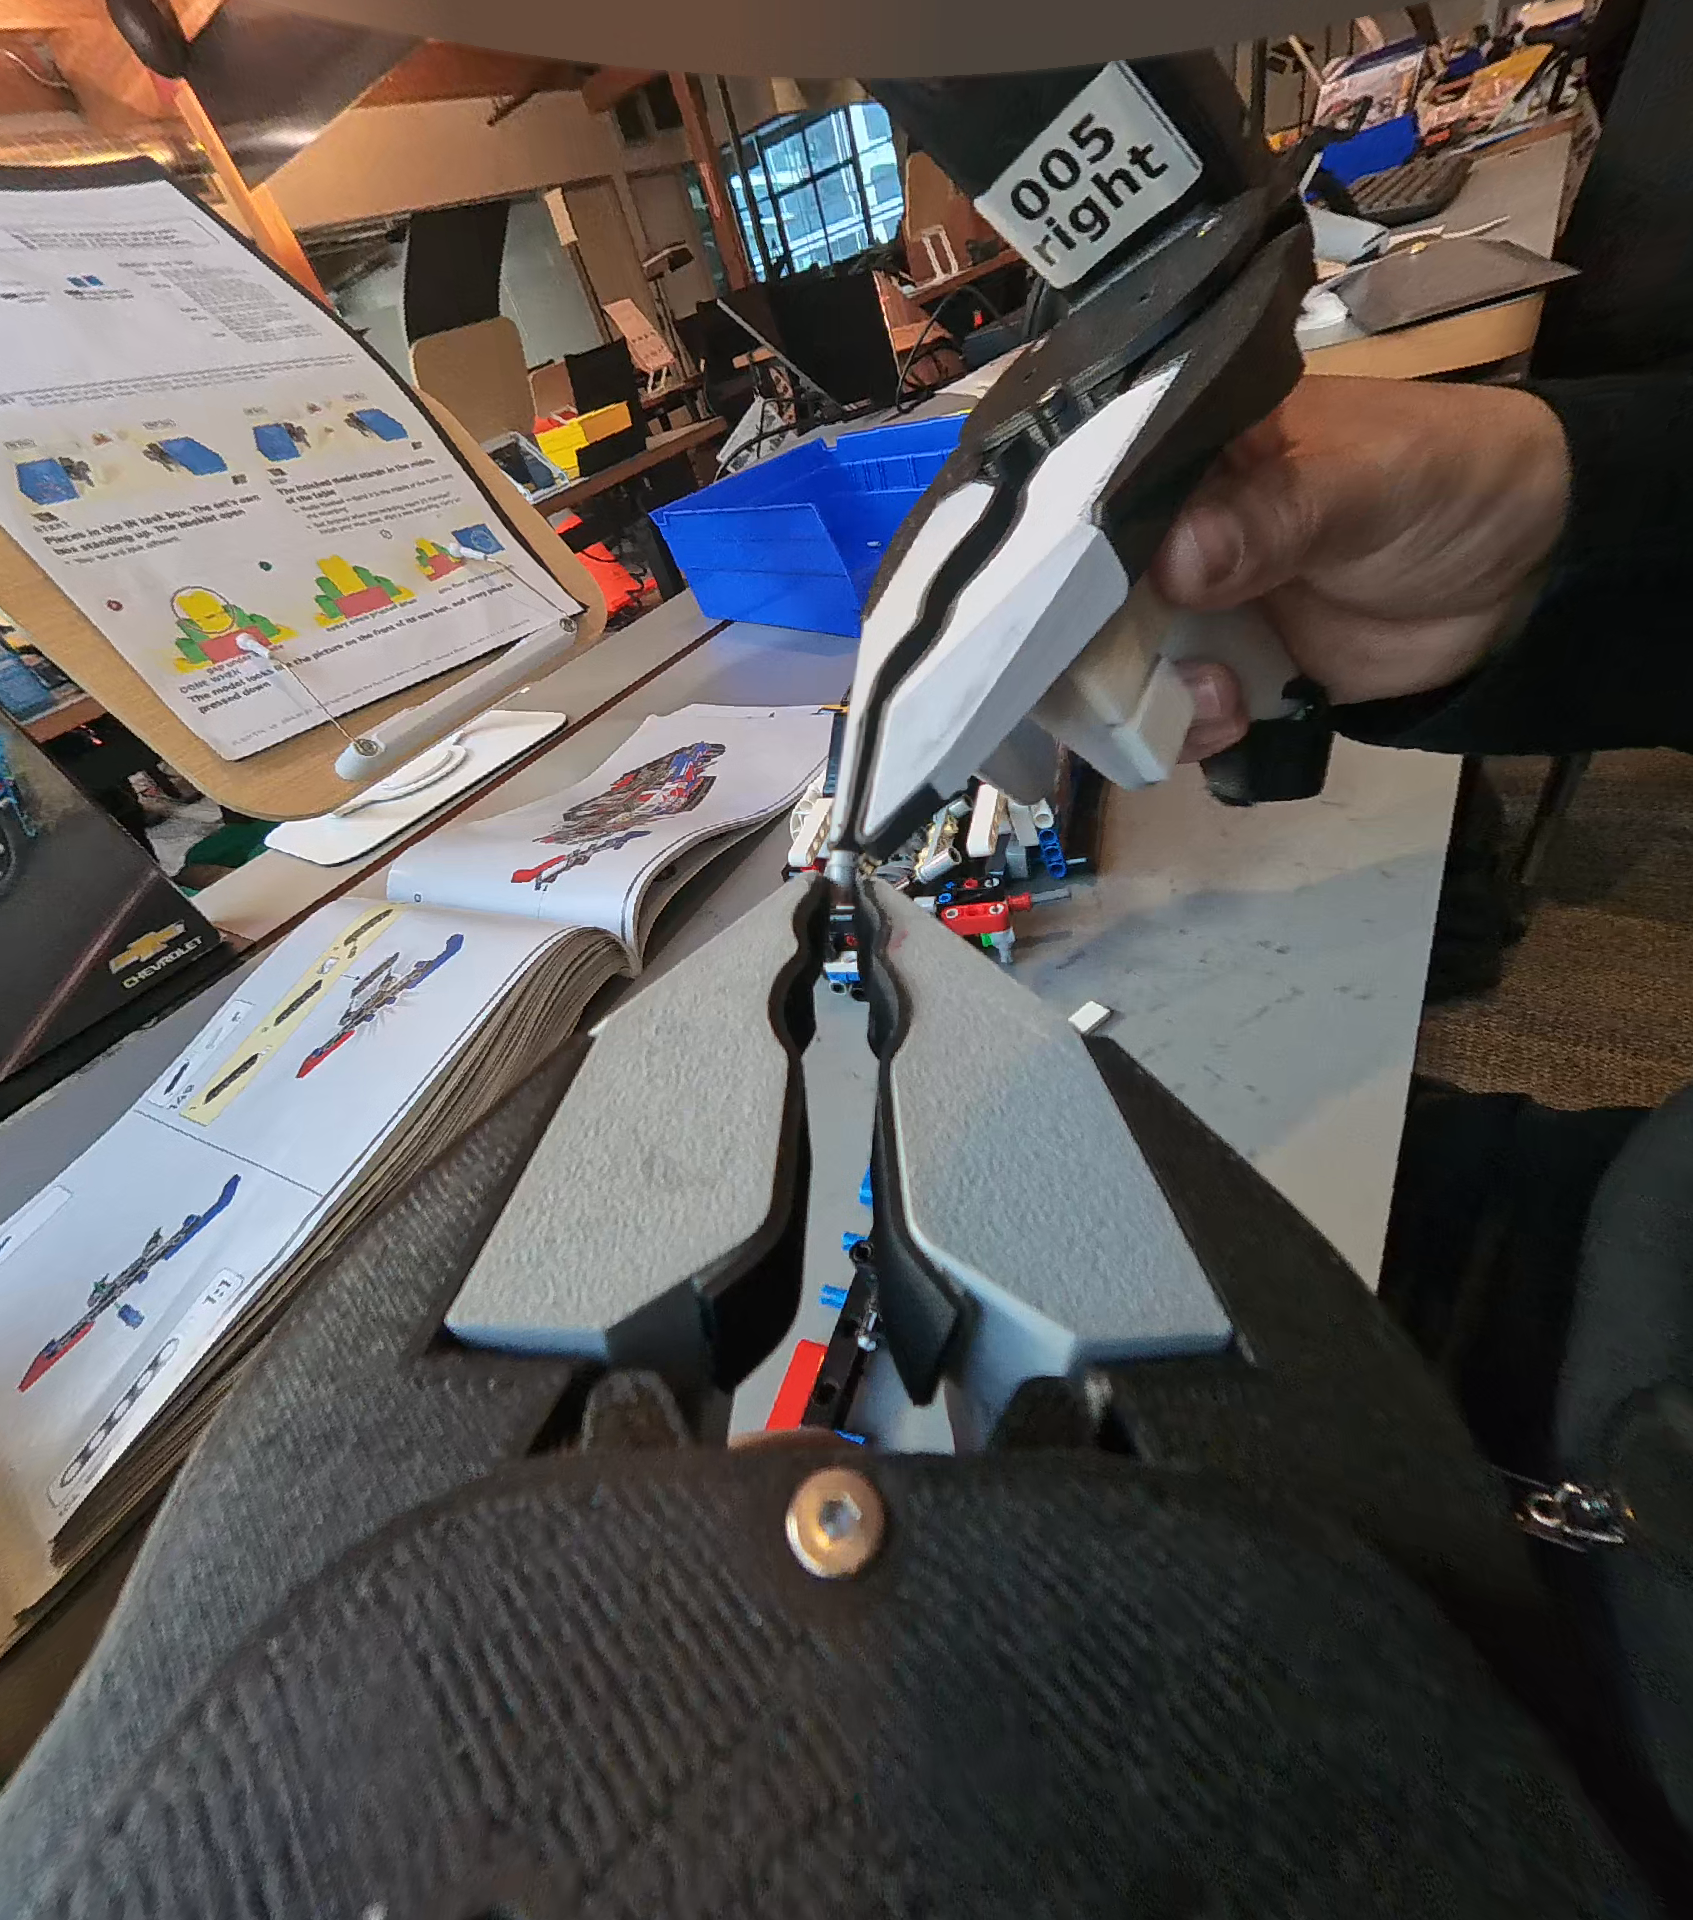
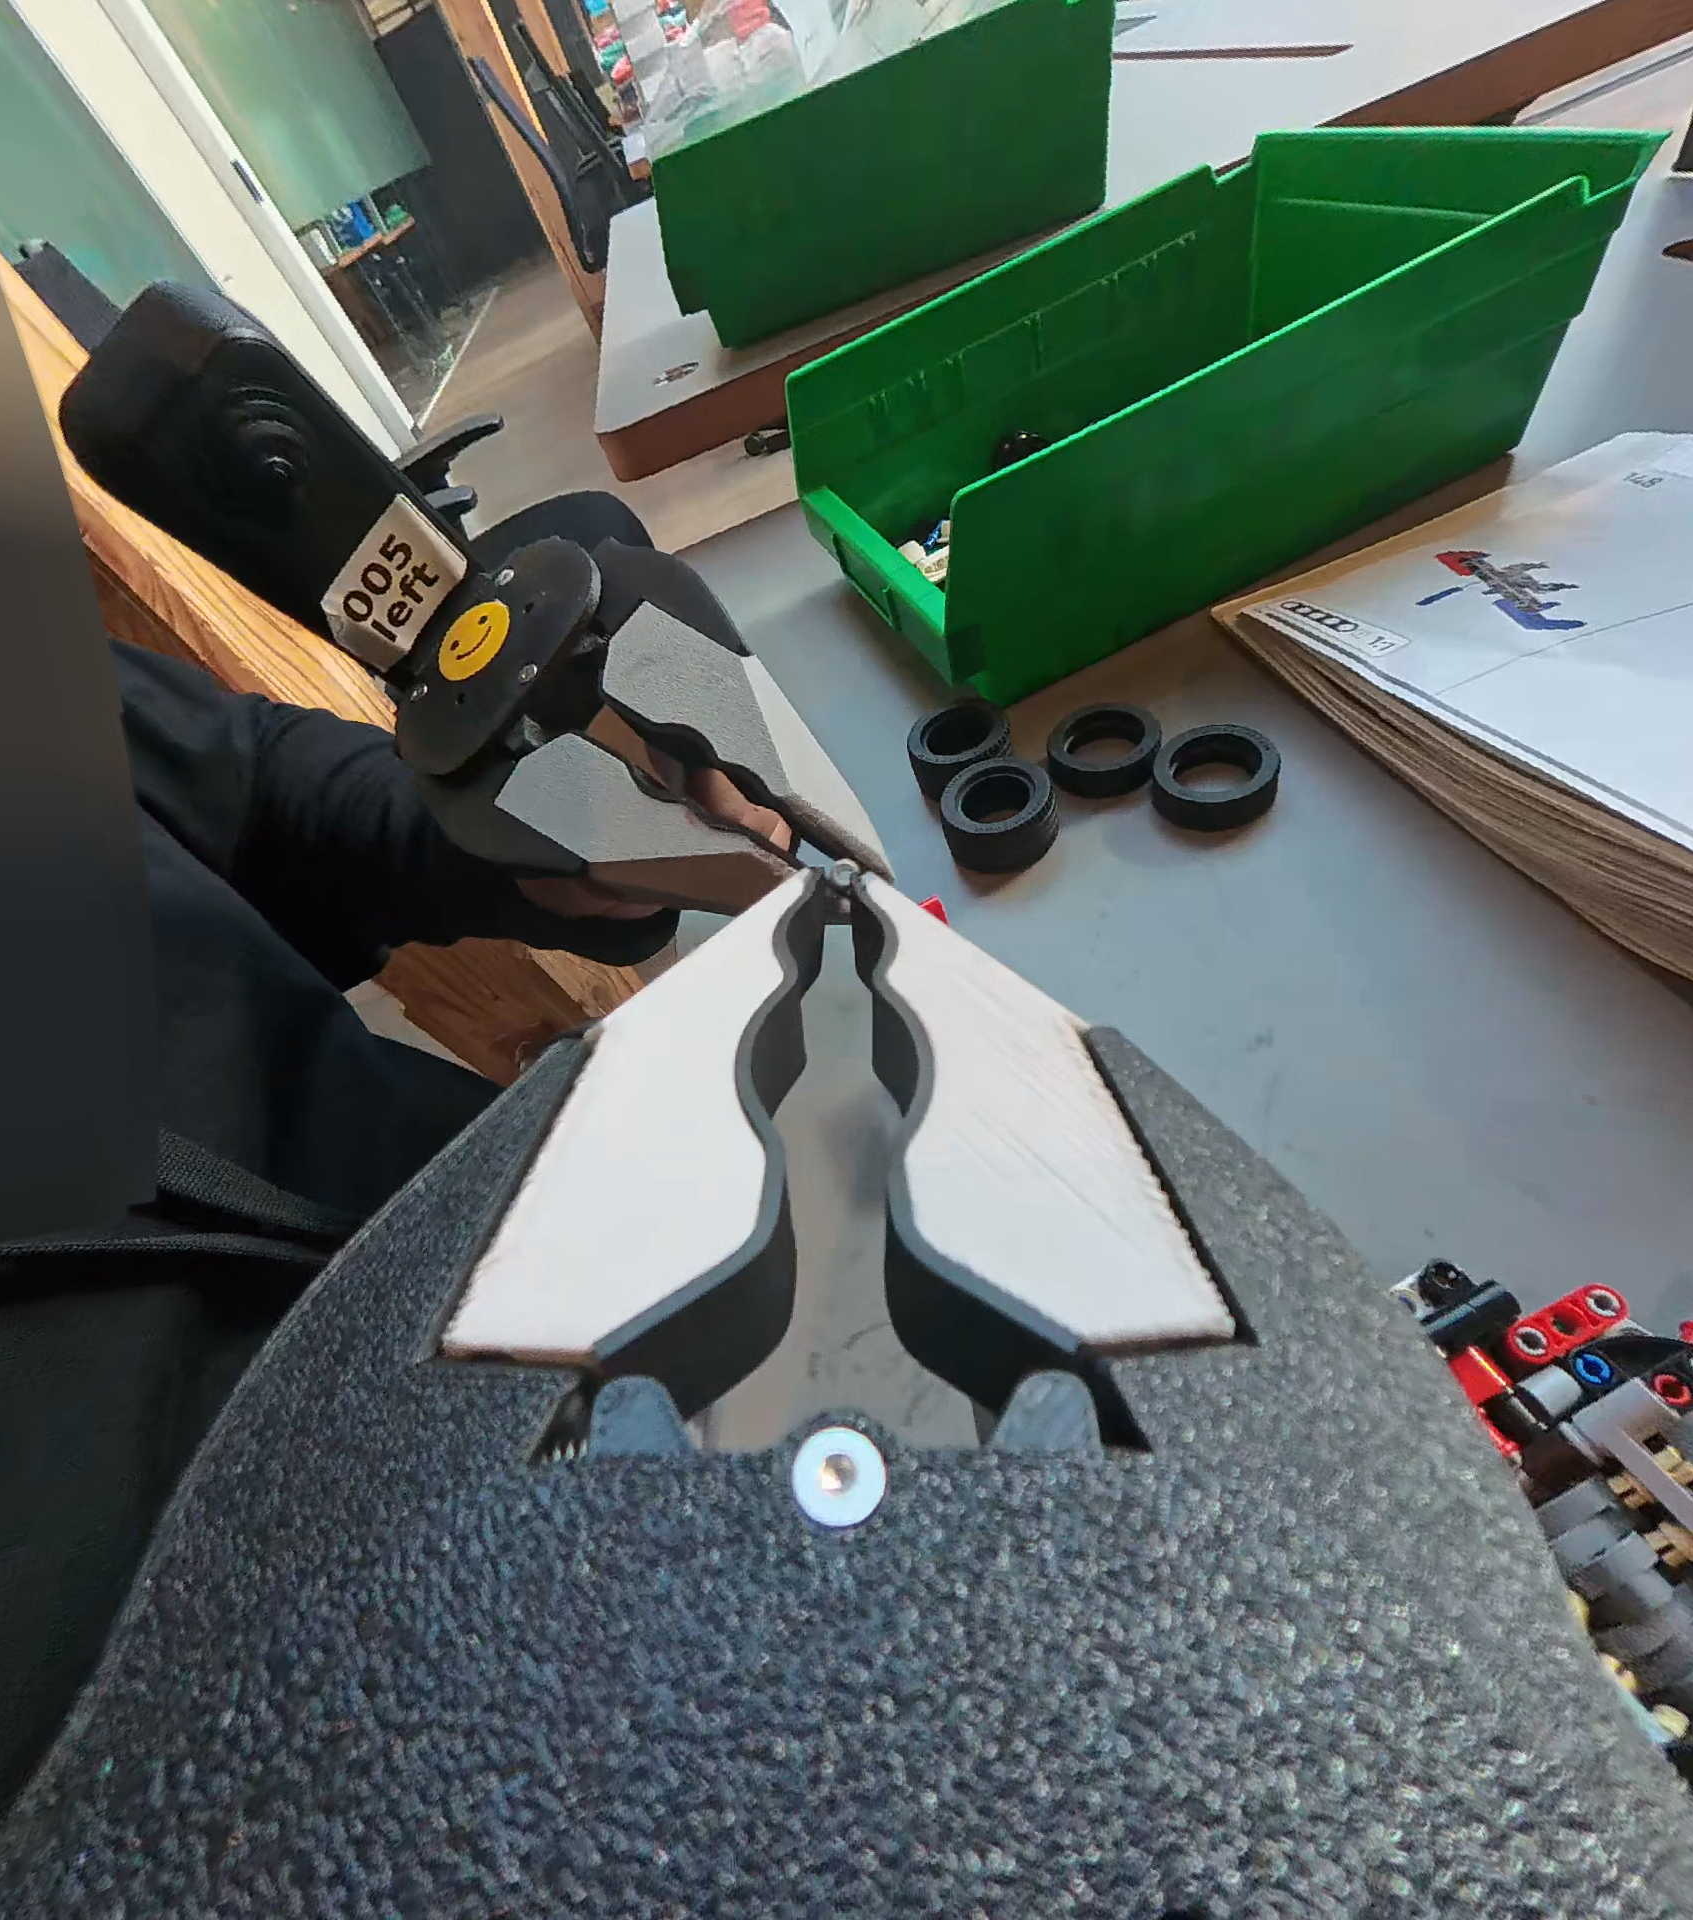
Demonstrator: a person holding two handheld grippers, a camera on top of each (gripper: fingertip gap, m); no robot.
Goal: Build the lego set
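Above the grey desk (image 1: 1237,997), your left gripper (image 1: 837,902) is closed to a narrow gap on a small dark lego sub-assembly (image 1: 842,940) pinched at its tips. Your right gripper (image 1: 847,852) meets it tip to tip from above, nearly closed on a small grey pin (image 2: 840,871) at the top of that same piece. Your right hand (image 1: 1341,561) wraps the white handle.

Beyond the tips, the partly built lego model (image 1: 967,862) rests on the desk, toward the edge nearest you. An open instruction booklet (image 1: 281,1122) lies flat to the left of your left gripper. Behind the booklet stand a printed task sheet (image 1: 198,436) on a wooden stand and a car box (image 1: 0,883).

Four black tyres (image 2: 1091,769) sit together on the desk between the booklet and a green bin (image 2: 1185,436). A blue bin (image 1: 800,530) sits farther back. The room beyond shows wooden beams, shelving and a window.
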